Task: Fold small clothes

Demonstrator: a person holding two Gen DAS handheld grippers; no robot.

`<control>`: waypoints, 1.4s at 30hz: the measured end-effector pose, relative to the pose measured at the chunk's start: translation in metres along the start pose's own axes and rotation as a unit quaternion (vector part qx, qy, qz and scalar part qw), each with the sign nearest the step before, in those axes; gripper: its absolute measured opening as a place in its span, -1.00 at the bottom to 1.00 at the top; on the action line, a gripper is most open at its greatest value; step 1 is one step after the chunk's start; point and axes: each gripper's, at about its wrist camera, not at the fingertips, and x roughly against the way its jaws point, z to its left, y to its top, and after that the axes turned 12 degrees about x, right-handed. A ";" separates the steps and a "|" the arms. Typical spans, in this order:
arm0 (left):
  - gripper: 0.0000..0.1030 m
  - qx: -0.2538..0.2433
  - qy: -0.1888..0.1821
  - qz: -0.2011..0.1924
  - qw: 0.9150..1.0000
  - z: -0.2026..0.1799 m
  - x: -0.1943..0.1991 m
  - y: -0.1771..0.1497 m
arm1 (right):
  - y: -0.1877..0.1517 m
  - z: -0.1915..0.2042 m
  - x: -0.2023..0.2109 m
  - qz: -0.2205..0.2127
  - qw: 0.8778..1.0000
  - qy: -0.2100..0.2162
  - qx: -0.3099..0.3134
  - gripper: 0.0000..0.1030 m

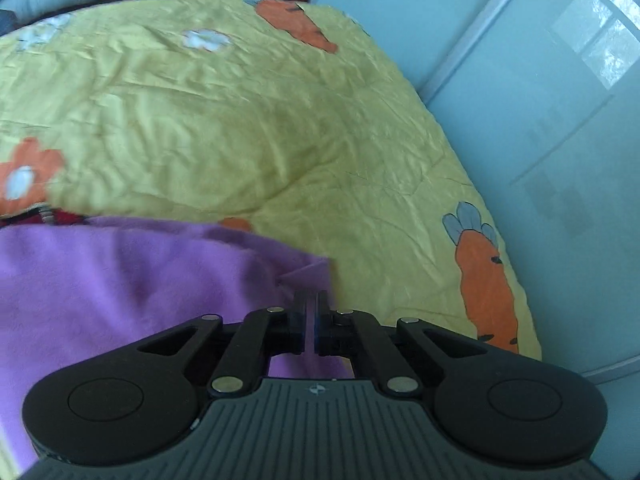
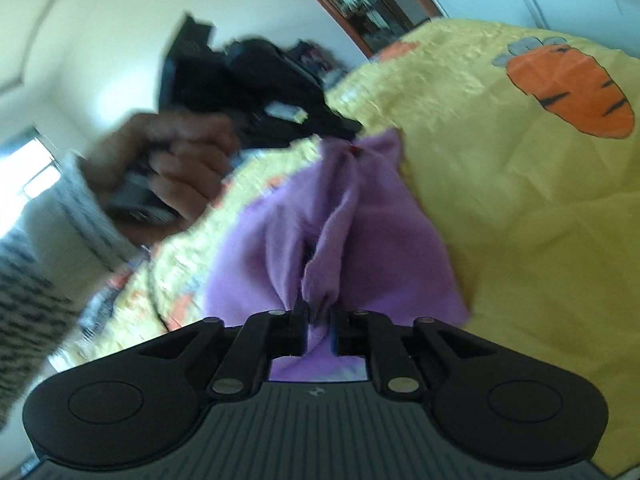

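Observation:
A small purple fleece garment (image 1: 120, 280) lies on the yellow carrot-print quilt (image 1: 240, 120). My left gripper (image 1: 311, 300) is shut on the garment's right corner at its edge. In the right wrist view the same purple garment (image 2: 360, 208) is stretched between both grippers. My right gripper (image 2: 318, 312) is shut on a bunched fold of it. The left gripper (image 2: 344, 128), held by a hand, pinches the garment's far end. A bit of red cloth (image 1: 60, 216) shows at the garment's far edge.
The quilt (image 2: 520, 220) covers a bed whose right edge drops to a pale blue wall or wardrobe panel (image 1: 540, 80). The person's hand and knitted sleeve (image 2: 60, 220) are at the left in the right wrist view. Furniture stands beyond the bed.

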 end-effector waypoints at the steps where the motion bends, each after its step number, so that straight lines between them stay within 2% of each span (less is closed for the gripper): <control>1: -0.82 0.000 -0.002 0.001 1.000 0.008 0.007 -0.004 | 0.001 -0.002 0.004 -0.004 1.000 -0.003 0.006 0.31; 2: -0.69 0.000 -0.002 0.003 1.000 0.015 0.014 -0.008 | 0.003 -0.005 0.009 -0.019 1.000 0.010 0.009 0.50; 3: -0.61 -0.006 0.005 0.004 1.000 0.021 0.019 -0.013 | 0.007 -0.008 0.010 -0.023 1.000 0.011 0.015 0.50; 5: -0.18 -0.022 0.028 0.005 0.999 0.025 0.023 -0.020 | 0.014 -0.004 0.011 -0.032 0.998 -0.005 0.050 0.54; 7: 0.03 -0.043 0.052 0.003 0.998 0.022 0.020 -0.023 | 0.019 0.002 0.008 -0.036 0.996 0.006 0.080 0.53; 8: 0.23 -0.047 0.055 0.002 0.997 0.019 0.018 -0.023 | 0.021 0.005 0.002 -0.027 0.995 0.005 0.094 0.50; 10: 0.55 -0.045 0.048 0.001 0.998 0.011 0.012 -0.021 | 0.019 0.013 -0.005 -0.017 0.992 -0.027 0.124 0.53; 11: 0.56 -0.051 0.050 0.000 0.997 0.006 0.008 -0.021 | 0.018 0.016 -0.008 -0.016 0.990 -0.024 0.136 0.53; 13: 0.45 -0.063 0.069 0.001 0.996 -0.006 -0.004 -0.022 | 0.017 0.020 -0.019 -0.002 0.987 -0.022 0.161 0.52; 15: -0.13 -0.075 0.099 0.002 0.992 -0.014 -0.018 -0.025 | 0.015 0.025 -0.032 0.021 0.981 -0.031 0.191 0.53; 16: -0.62 -0.087 0.125 -0.001 0.988 -0.017 -0.024 -0.027 | 0.015 0.025 -0.039 0.028 0.979 -0.033 0.200 0.37; 17: -0.67 -0.094 0.133 -0.004 0.987 -0.018 -0.028 -0.028 | 0.014 0.026 -0.040 0.021 0.978 -0.036 0.206 -0.31; 18: -0.75 -0.090 0.129 -0.007 0.988 -0.016 -0.027 -0.027 | 0.015 0.026 -0.042 0.021 0.977 -0.038 0.207 -0.64; 19: -0.83 -0.084 0.123 -0.010 0.989 -0.014 -0.023 -0.025 | 0.016 0.023 -0.042 0.019 0.981 -0.028 0.193 -0.79; 22: -0.90 -0.059 0.090 -0.022 0.994 -0.008 -0.005 -0.019 | 0.023 0.014 -0.030 -0.006 0.989 0.005 0.146 -0.81; 25: -0.90 -0.045 0.064 -0.028 0.997 -0.013 0.007 -0.012 | 0.030 0.011 -0.007 -0.036 0.993 0.024 0.114 -0.83; 29: -0.91 -0.069 0.058 -0.029 0.995 -0.039 0.002 -0.019 | 0.037 0.012 0.017 -0.062 0.992 0.019 0.106 -0.87; 34: -1.00 -0.076 0.034 -0.011 0.996 -0.054 -0.022 -0.035 | 0.020 0.006 0.016 -0.039 0.993 -0.012 0.114 -0.87; 36: -1.00 -0.080 0.005 0.005 0.997 -0.059 -0.033 -0.042 | 0.013 0.005 0.010 -0.020 0.991 -0.026 0.127 -0.86; 37: -1.00 -0.070 0.006 -0.002 0.998 -0.058 -0.032 -0.044 | 0.014 0.002 0.006 -0.009 0.991 -0.035 0.127 -0.79; 38: -0.98 -0.055 -0.002 -0.008 0.998 -0.053 -0.025 -0.043 | 0.017 -0.001 0.008 -0.007 0.992 -0.044 0.121 -0.40; 39: -0.96 -0.038 -0.019 -0.018 0.999 -0.045 -0.013 -0.041 | 0.020 -0.005 0.013 -0.015 0.992 -0.045 0.120 -0.11; 40: -0.64 -0.024 -0.033 -0.035 0.999 -0.035 0.004 -0.041 | 0.026 -0.009 0.021 -0.034 0.991 -0.035 0.121 0.26; 41: -0.05 -0.017 -0.037 -0.056 0.998 -0.023 0.024 -0.044 | 0.033 -0.013 0.028 -0.051 0.991 -0.021 0.120 0.26; 42: 0.30 -0.018 -0.026 -0.082 0.996 -0.012 0.043 -0.050 | 0.042 -0.018 0.030 -0.058 0.992 -0.008 0.115 0.26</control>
